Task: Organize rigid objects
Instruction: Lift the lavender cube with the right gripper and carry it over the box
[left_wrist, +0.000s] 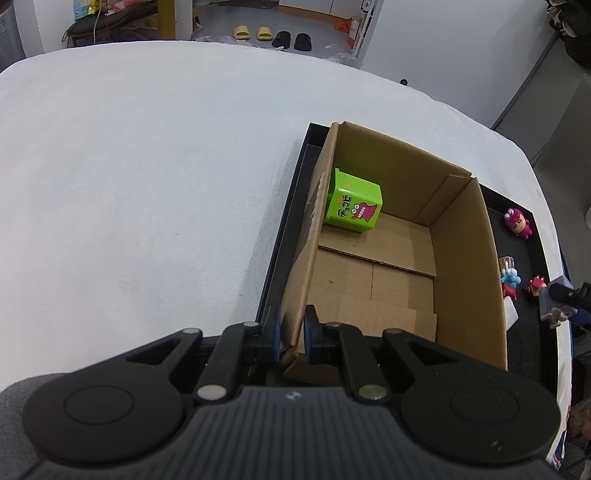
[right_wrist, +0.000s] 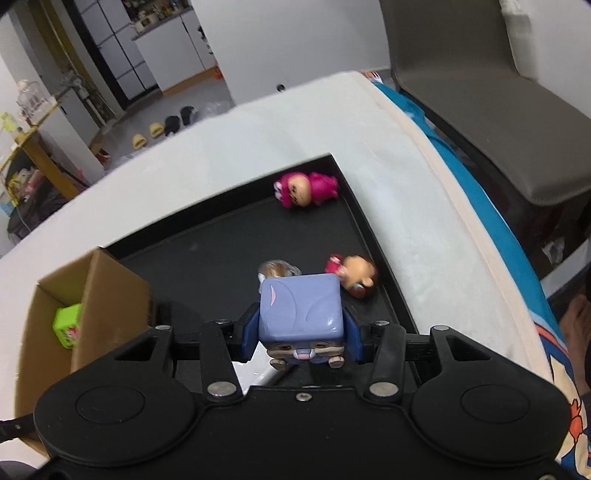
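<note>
My left gripper (left_wrist: 290, 336) is shut on the near left wall of an open cardboard box (left_wrist: 458, 258). A green cube toy (left_wrist: 352, 202) lies inside the box at its far left corner. My right gripper (right_wrist: 301, 325) is shut on a blue-grey cube-shaped figure (right_wrist: 301, 308) and holds it above the black tray (right_wrist: 207, 266). A pink figure (right_wrist: 306, 189) lies at the tray's far corner. A small brown-headed figure (right_wrist: 354, 276) and a clear-topped figure (right_wrist: 274, 268) lie just beyond the held cube. The box (right_wrist: 110, 295) stands to the left.
The tray (left_wrist: 524, 332) sits on a white cloth-covered table (left_wrist: 147, 184). Small figures (left_wrist: 519, 221) (left_wrist: 509, 280) lie on the tray right of the box. A grey chair (right_wrist: 480, 92) stands past the table's right edge.
</note>
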